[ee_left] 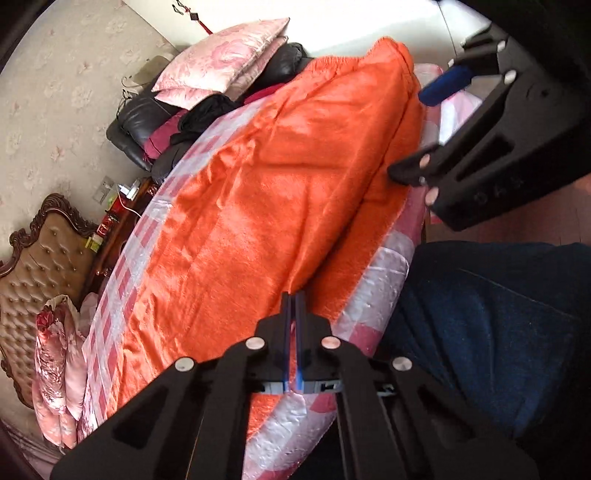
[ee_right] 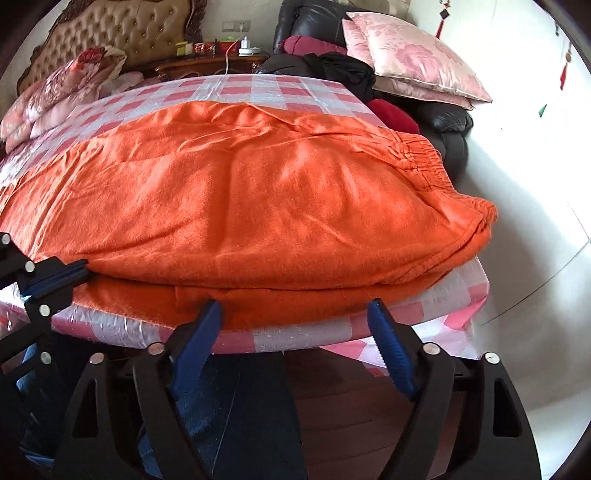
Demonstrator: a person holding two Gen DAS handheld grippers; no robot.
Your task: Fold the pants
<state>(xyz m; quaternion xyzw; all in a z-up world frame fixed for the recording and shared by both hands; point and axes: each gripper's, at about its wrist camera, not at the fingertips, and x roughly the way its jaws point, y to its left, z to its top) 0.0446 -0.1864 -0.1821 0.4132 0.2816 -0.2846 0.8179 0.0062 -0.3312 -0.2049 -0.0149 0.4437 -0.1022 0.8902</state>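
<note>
Pants, fuzzy orange fleece: left tongs clamp hem, right tongs gape.

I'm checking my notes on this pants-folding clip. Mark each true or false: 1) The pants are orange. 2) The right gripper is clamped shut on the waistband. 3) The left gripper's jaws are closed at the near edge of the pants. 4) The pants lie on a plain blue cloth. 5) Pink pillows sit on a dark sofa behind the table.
1) True: the pants are orange.
2) False: the right gripper stands open at the near edge, away from the waistband.
3) True: the left gripper is shut at the near edge of the pants.
4) False: they lie on a pink-and-white checked cloth.
5) True: pink pillows rest on the dark sofa.
</note>
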